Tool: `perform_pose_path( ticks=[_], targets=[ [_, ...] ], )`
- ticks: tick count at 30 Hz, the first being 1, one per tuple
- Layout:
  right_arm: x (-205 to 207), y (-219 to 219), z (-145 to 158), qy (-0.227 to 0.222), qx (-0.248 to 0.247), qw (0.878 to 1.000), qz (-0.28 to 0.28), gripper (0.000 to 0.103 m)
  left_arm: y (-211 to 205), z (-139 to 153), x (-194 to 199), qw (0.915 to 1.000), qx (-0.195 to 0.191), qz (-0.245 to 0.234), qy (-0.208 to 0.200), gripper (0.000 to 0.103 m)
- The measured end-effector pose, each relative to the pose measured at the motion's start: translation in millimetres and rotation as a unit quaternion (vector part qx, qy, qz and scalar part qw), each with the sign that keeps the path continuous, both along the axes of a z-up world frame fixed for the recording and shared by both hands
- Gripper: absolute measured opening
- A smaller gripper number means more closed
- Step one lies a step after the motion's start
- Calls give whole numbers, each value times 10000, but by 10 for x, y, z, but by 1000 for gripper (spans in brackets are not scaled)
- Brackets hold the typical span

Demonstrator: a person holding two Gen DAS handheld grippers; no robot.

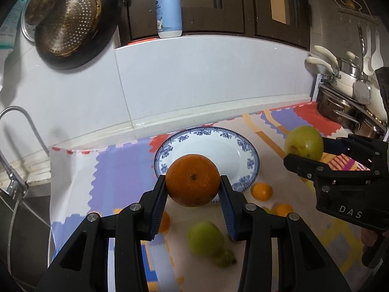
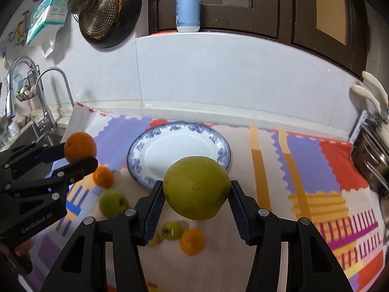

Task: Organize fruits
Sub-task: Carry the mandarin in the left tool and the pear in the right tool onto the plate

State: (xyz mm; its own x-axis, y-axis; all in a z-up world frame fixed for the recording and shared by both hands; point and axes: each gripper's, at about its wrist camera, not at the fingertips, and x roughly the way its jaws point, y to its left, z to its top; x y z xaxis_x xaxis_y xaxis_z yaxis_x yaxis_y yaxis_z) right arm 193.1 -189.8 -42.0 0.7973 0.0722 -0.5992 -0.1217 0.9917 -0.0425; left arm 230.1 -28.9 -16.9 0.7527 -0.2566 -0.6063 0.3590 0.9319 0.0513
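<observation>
**Two fruits held aloft, plate bare**

The round orange citrus fruit (image 1: 192, 180) sits clamped between the ribbed blue pads of the left gripper (image 1: 193, 182), raised off the counter just in front of the near rim of the blue-and-white patterned china plate (image 1: 206, 146). The large yellow-green apple-like fruit (image 2: 196, 187) is pinched the same way in the right gripper (image 2: 197, 189), also lifted and just short of the plate's near rim, to the right of the orange. Each is gripped across its widest part, probably so that a smooth round fruit does not slip out. Both seem poised for delivery onto the plate, which holds nothing yet.

Near the plate, on its front side, loose fruit lies on the colourful patchwork mat (image 2: 304, 150): a small green apple (image 2: 113, 203), three small oranges (image 2: 103, 176) and a smaller greenish fruit (image 2: 171, 230), blurred. These likely wait their turn.

Behind the plate rises the white tiled wall (image 1: 194, 77), with a blue pump bottle (image 1: 168, 12) on the ledge above.
</observation>
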Motion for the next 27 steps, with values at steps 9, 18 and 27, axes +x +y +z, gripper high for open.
perform_pose_path(
  ticks=[9,18,27],
  targets=[
    [502,9,57,-3,-34,9999,154,54,-109,12,521,9999,9,-123,105,42],
    [1040,2,-32,187,-54,9995,256,54,-215,-90,1078,9984,56,-313,473,42],
    [1571,-2,-257,585,-46,9974,427,54,-343,-388,1585,9932,178,-577,995,42]
  ],
)
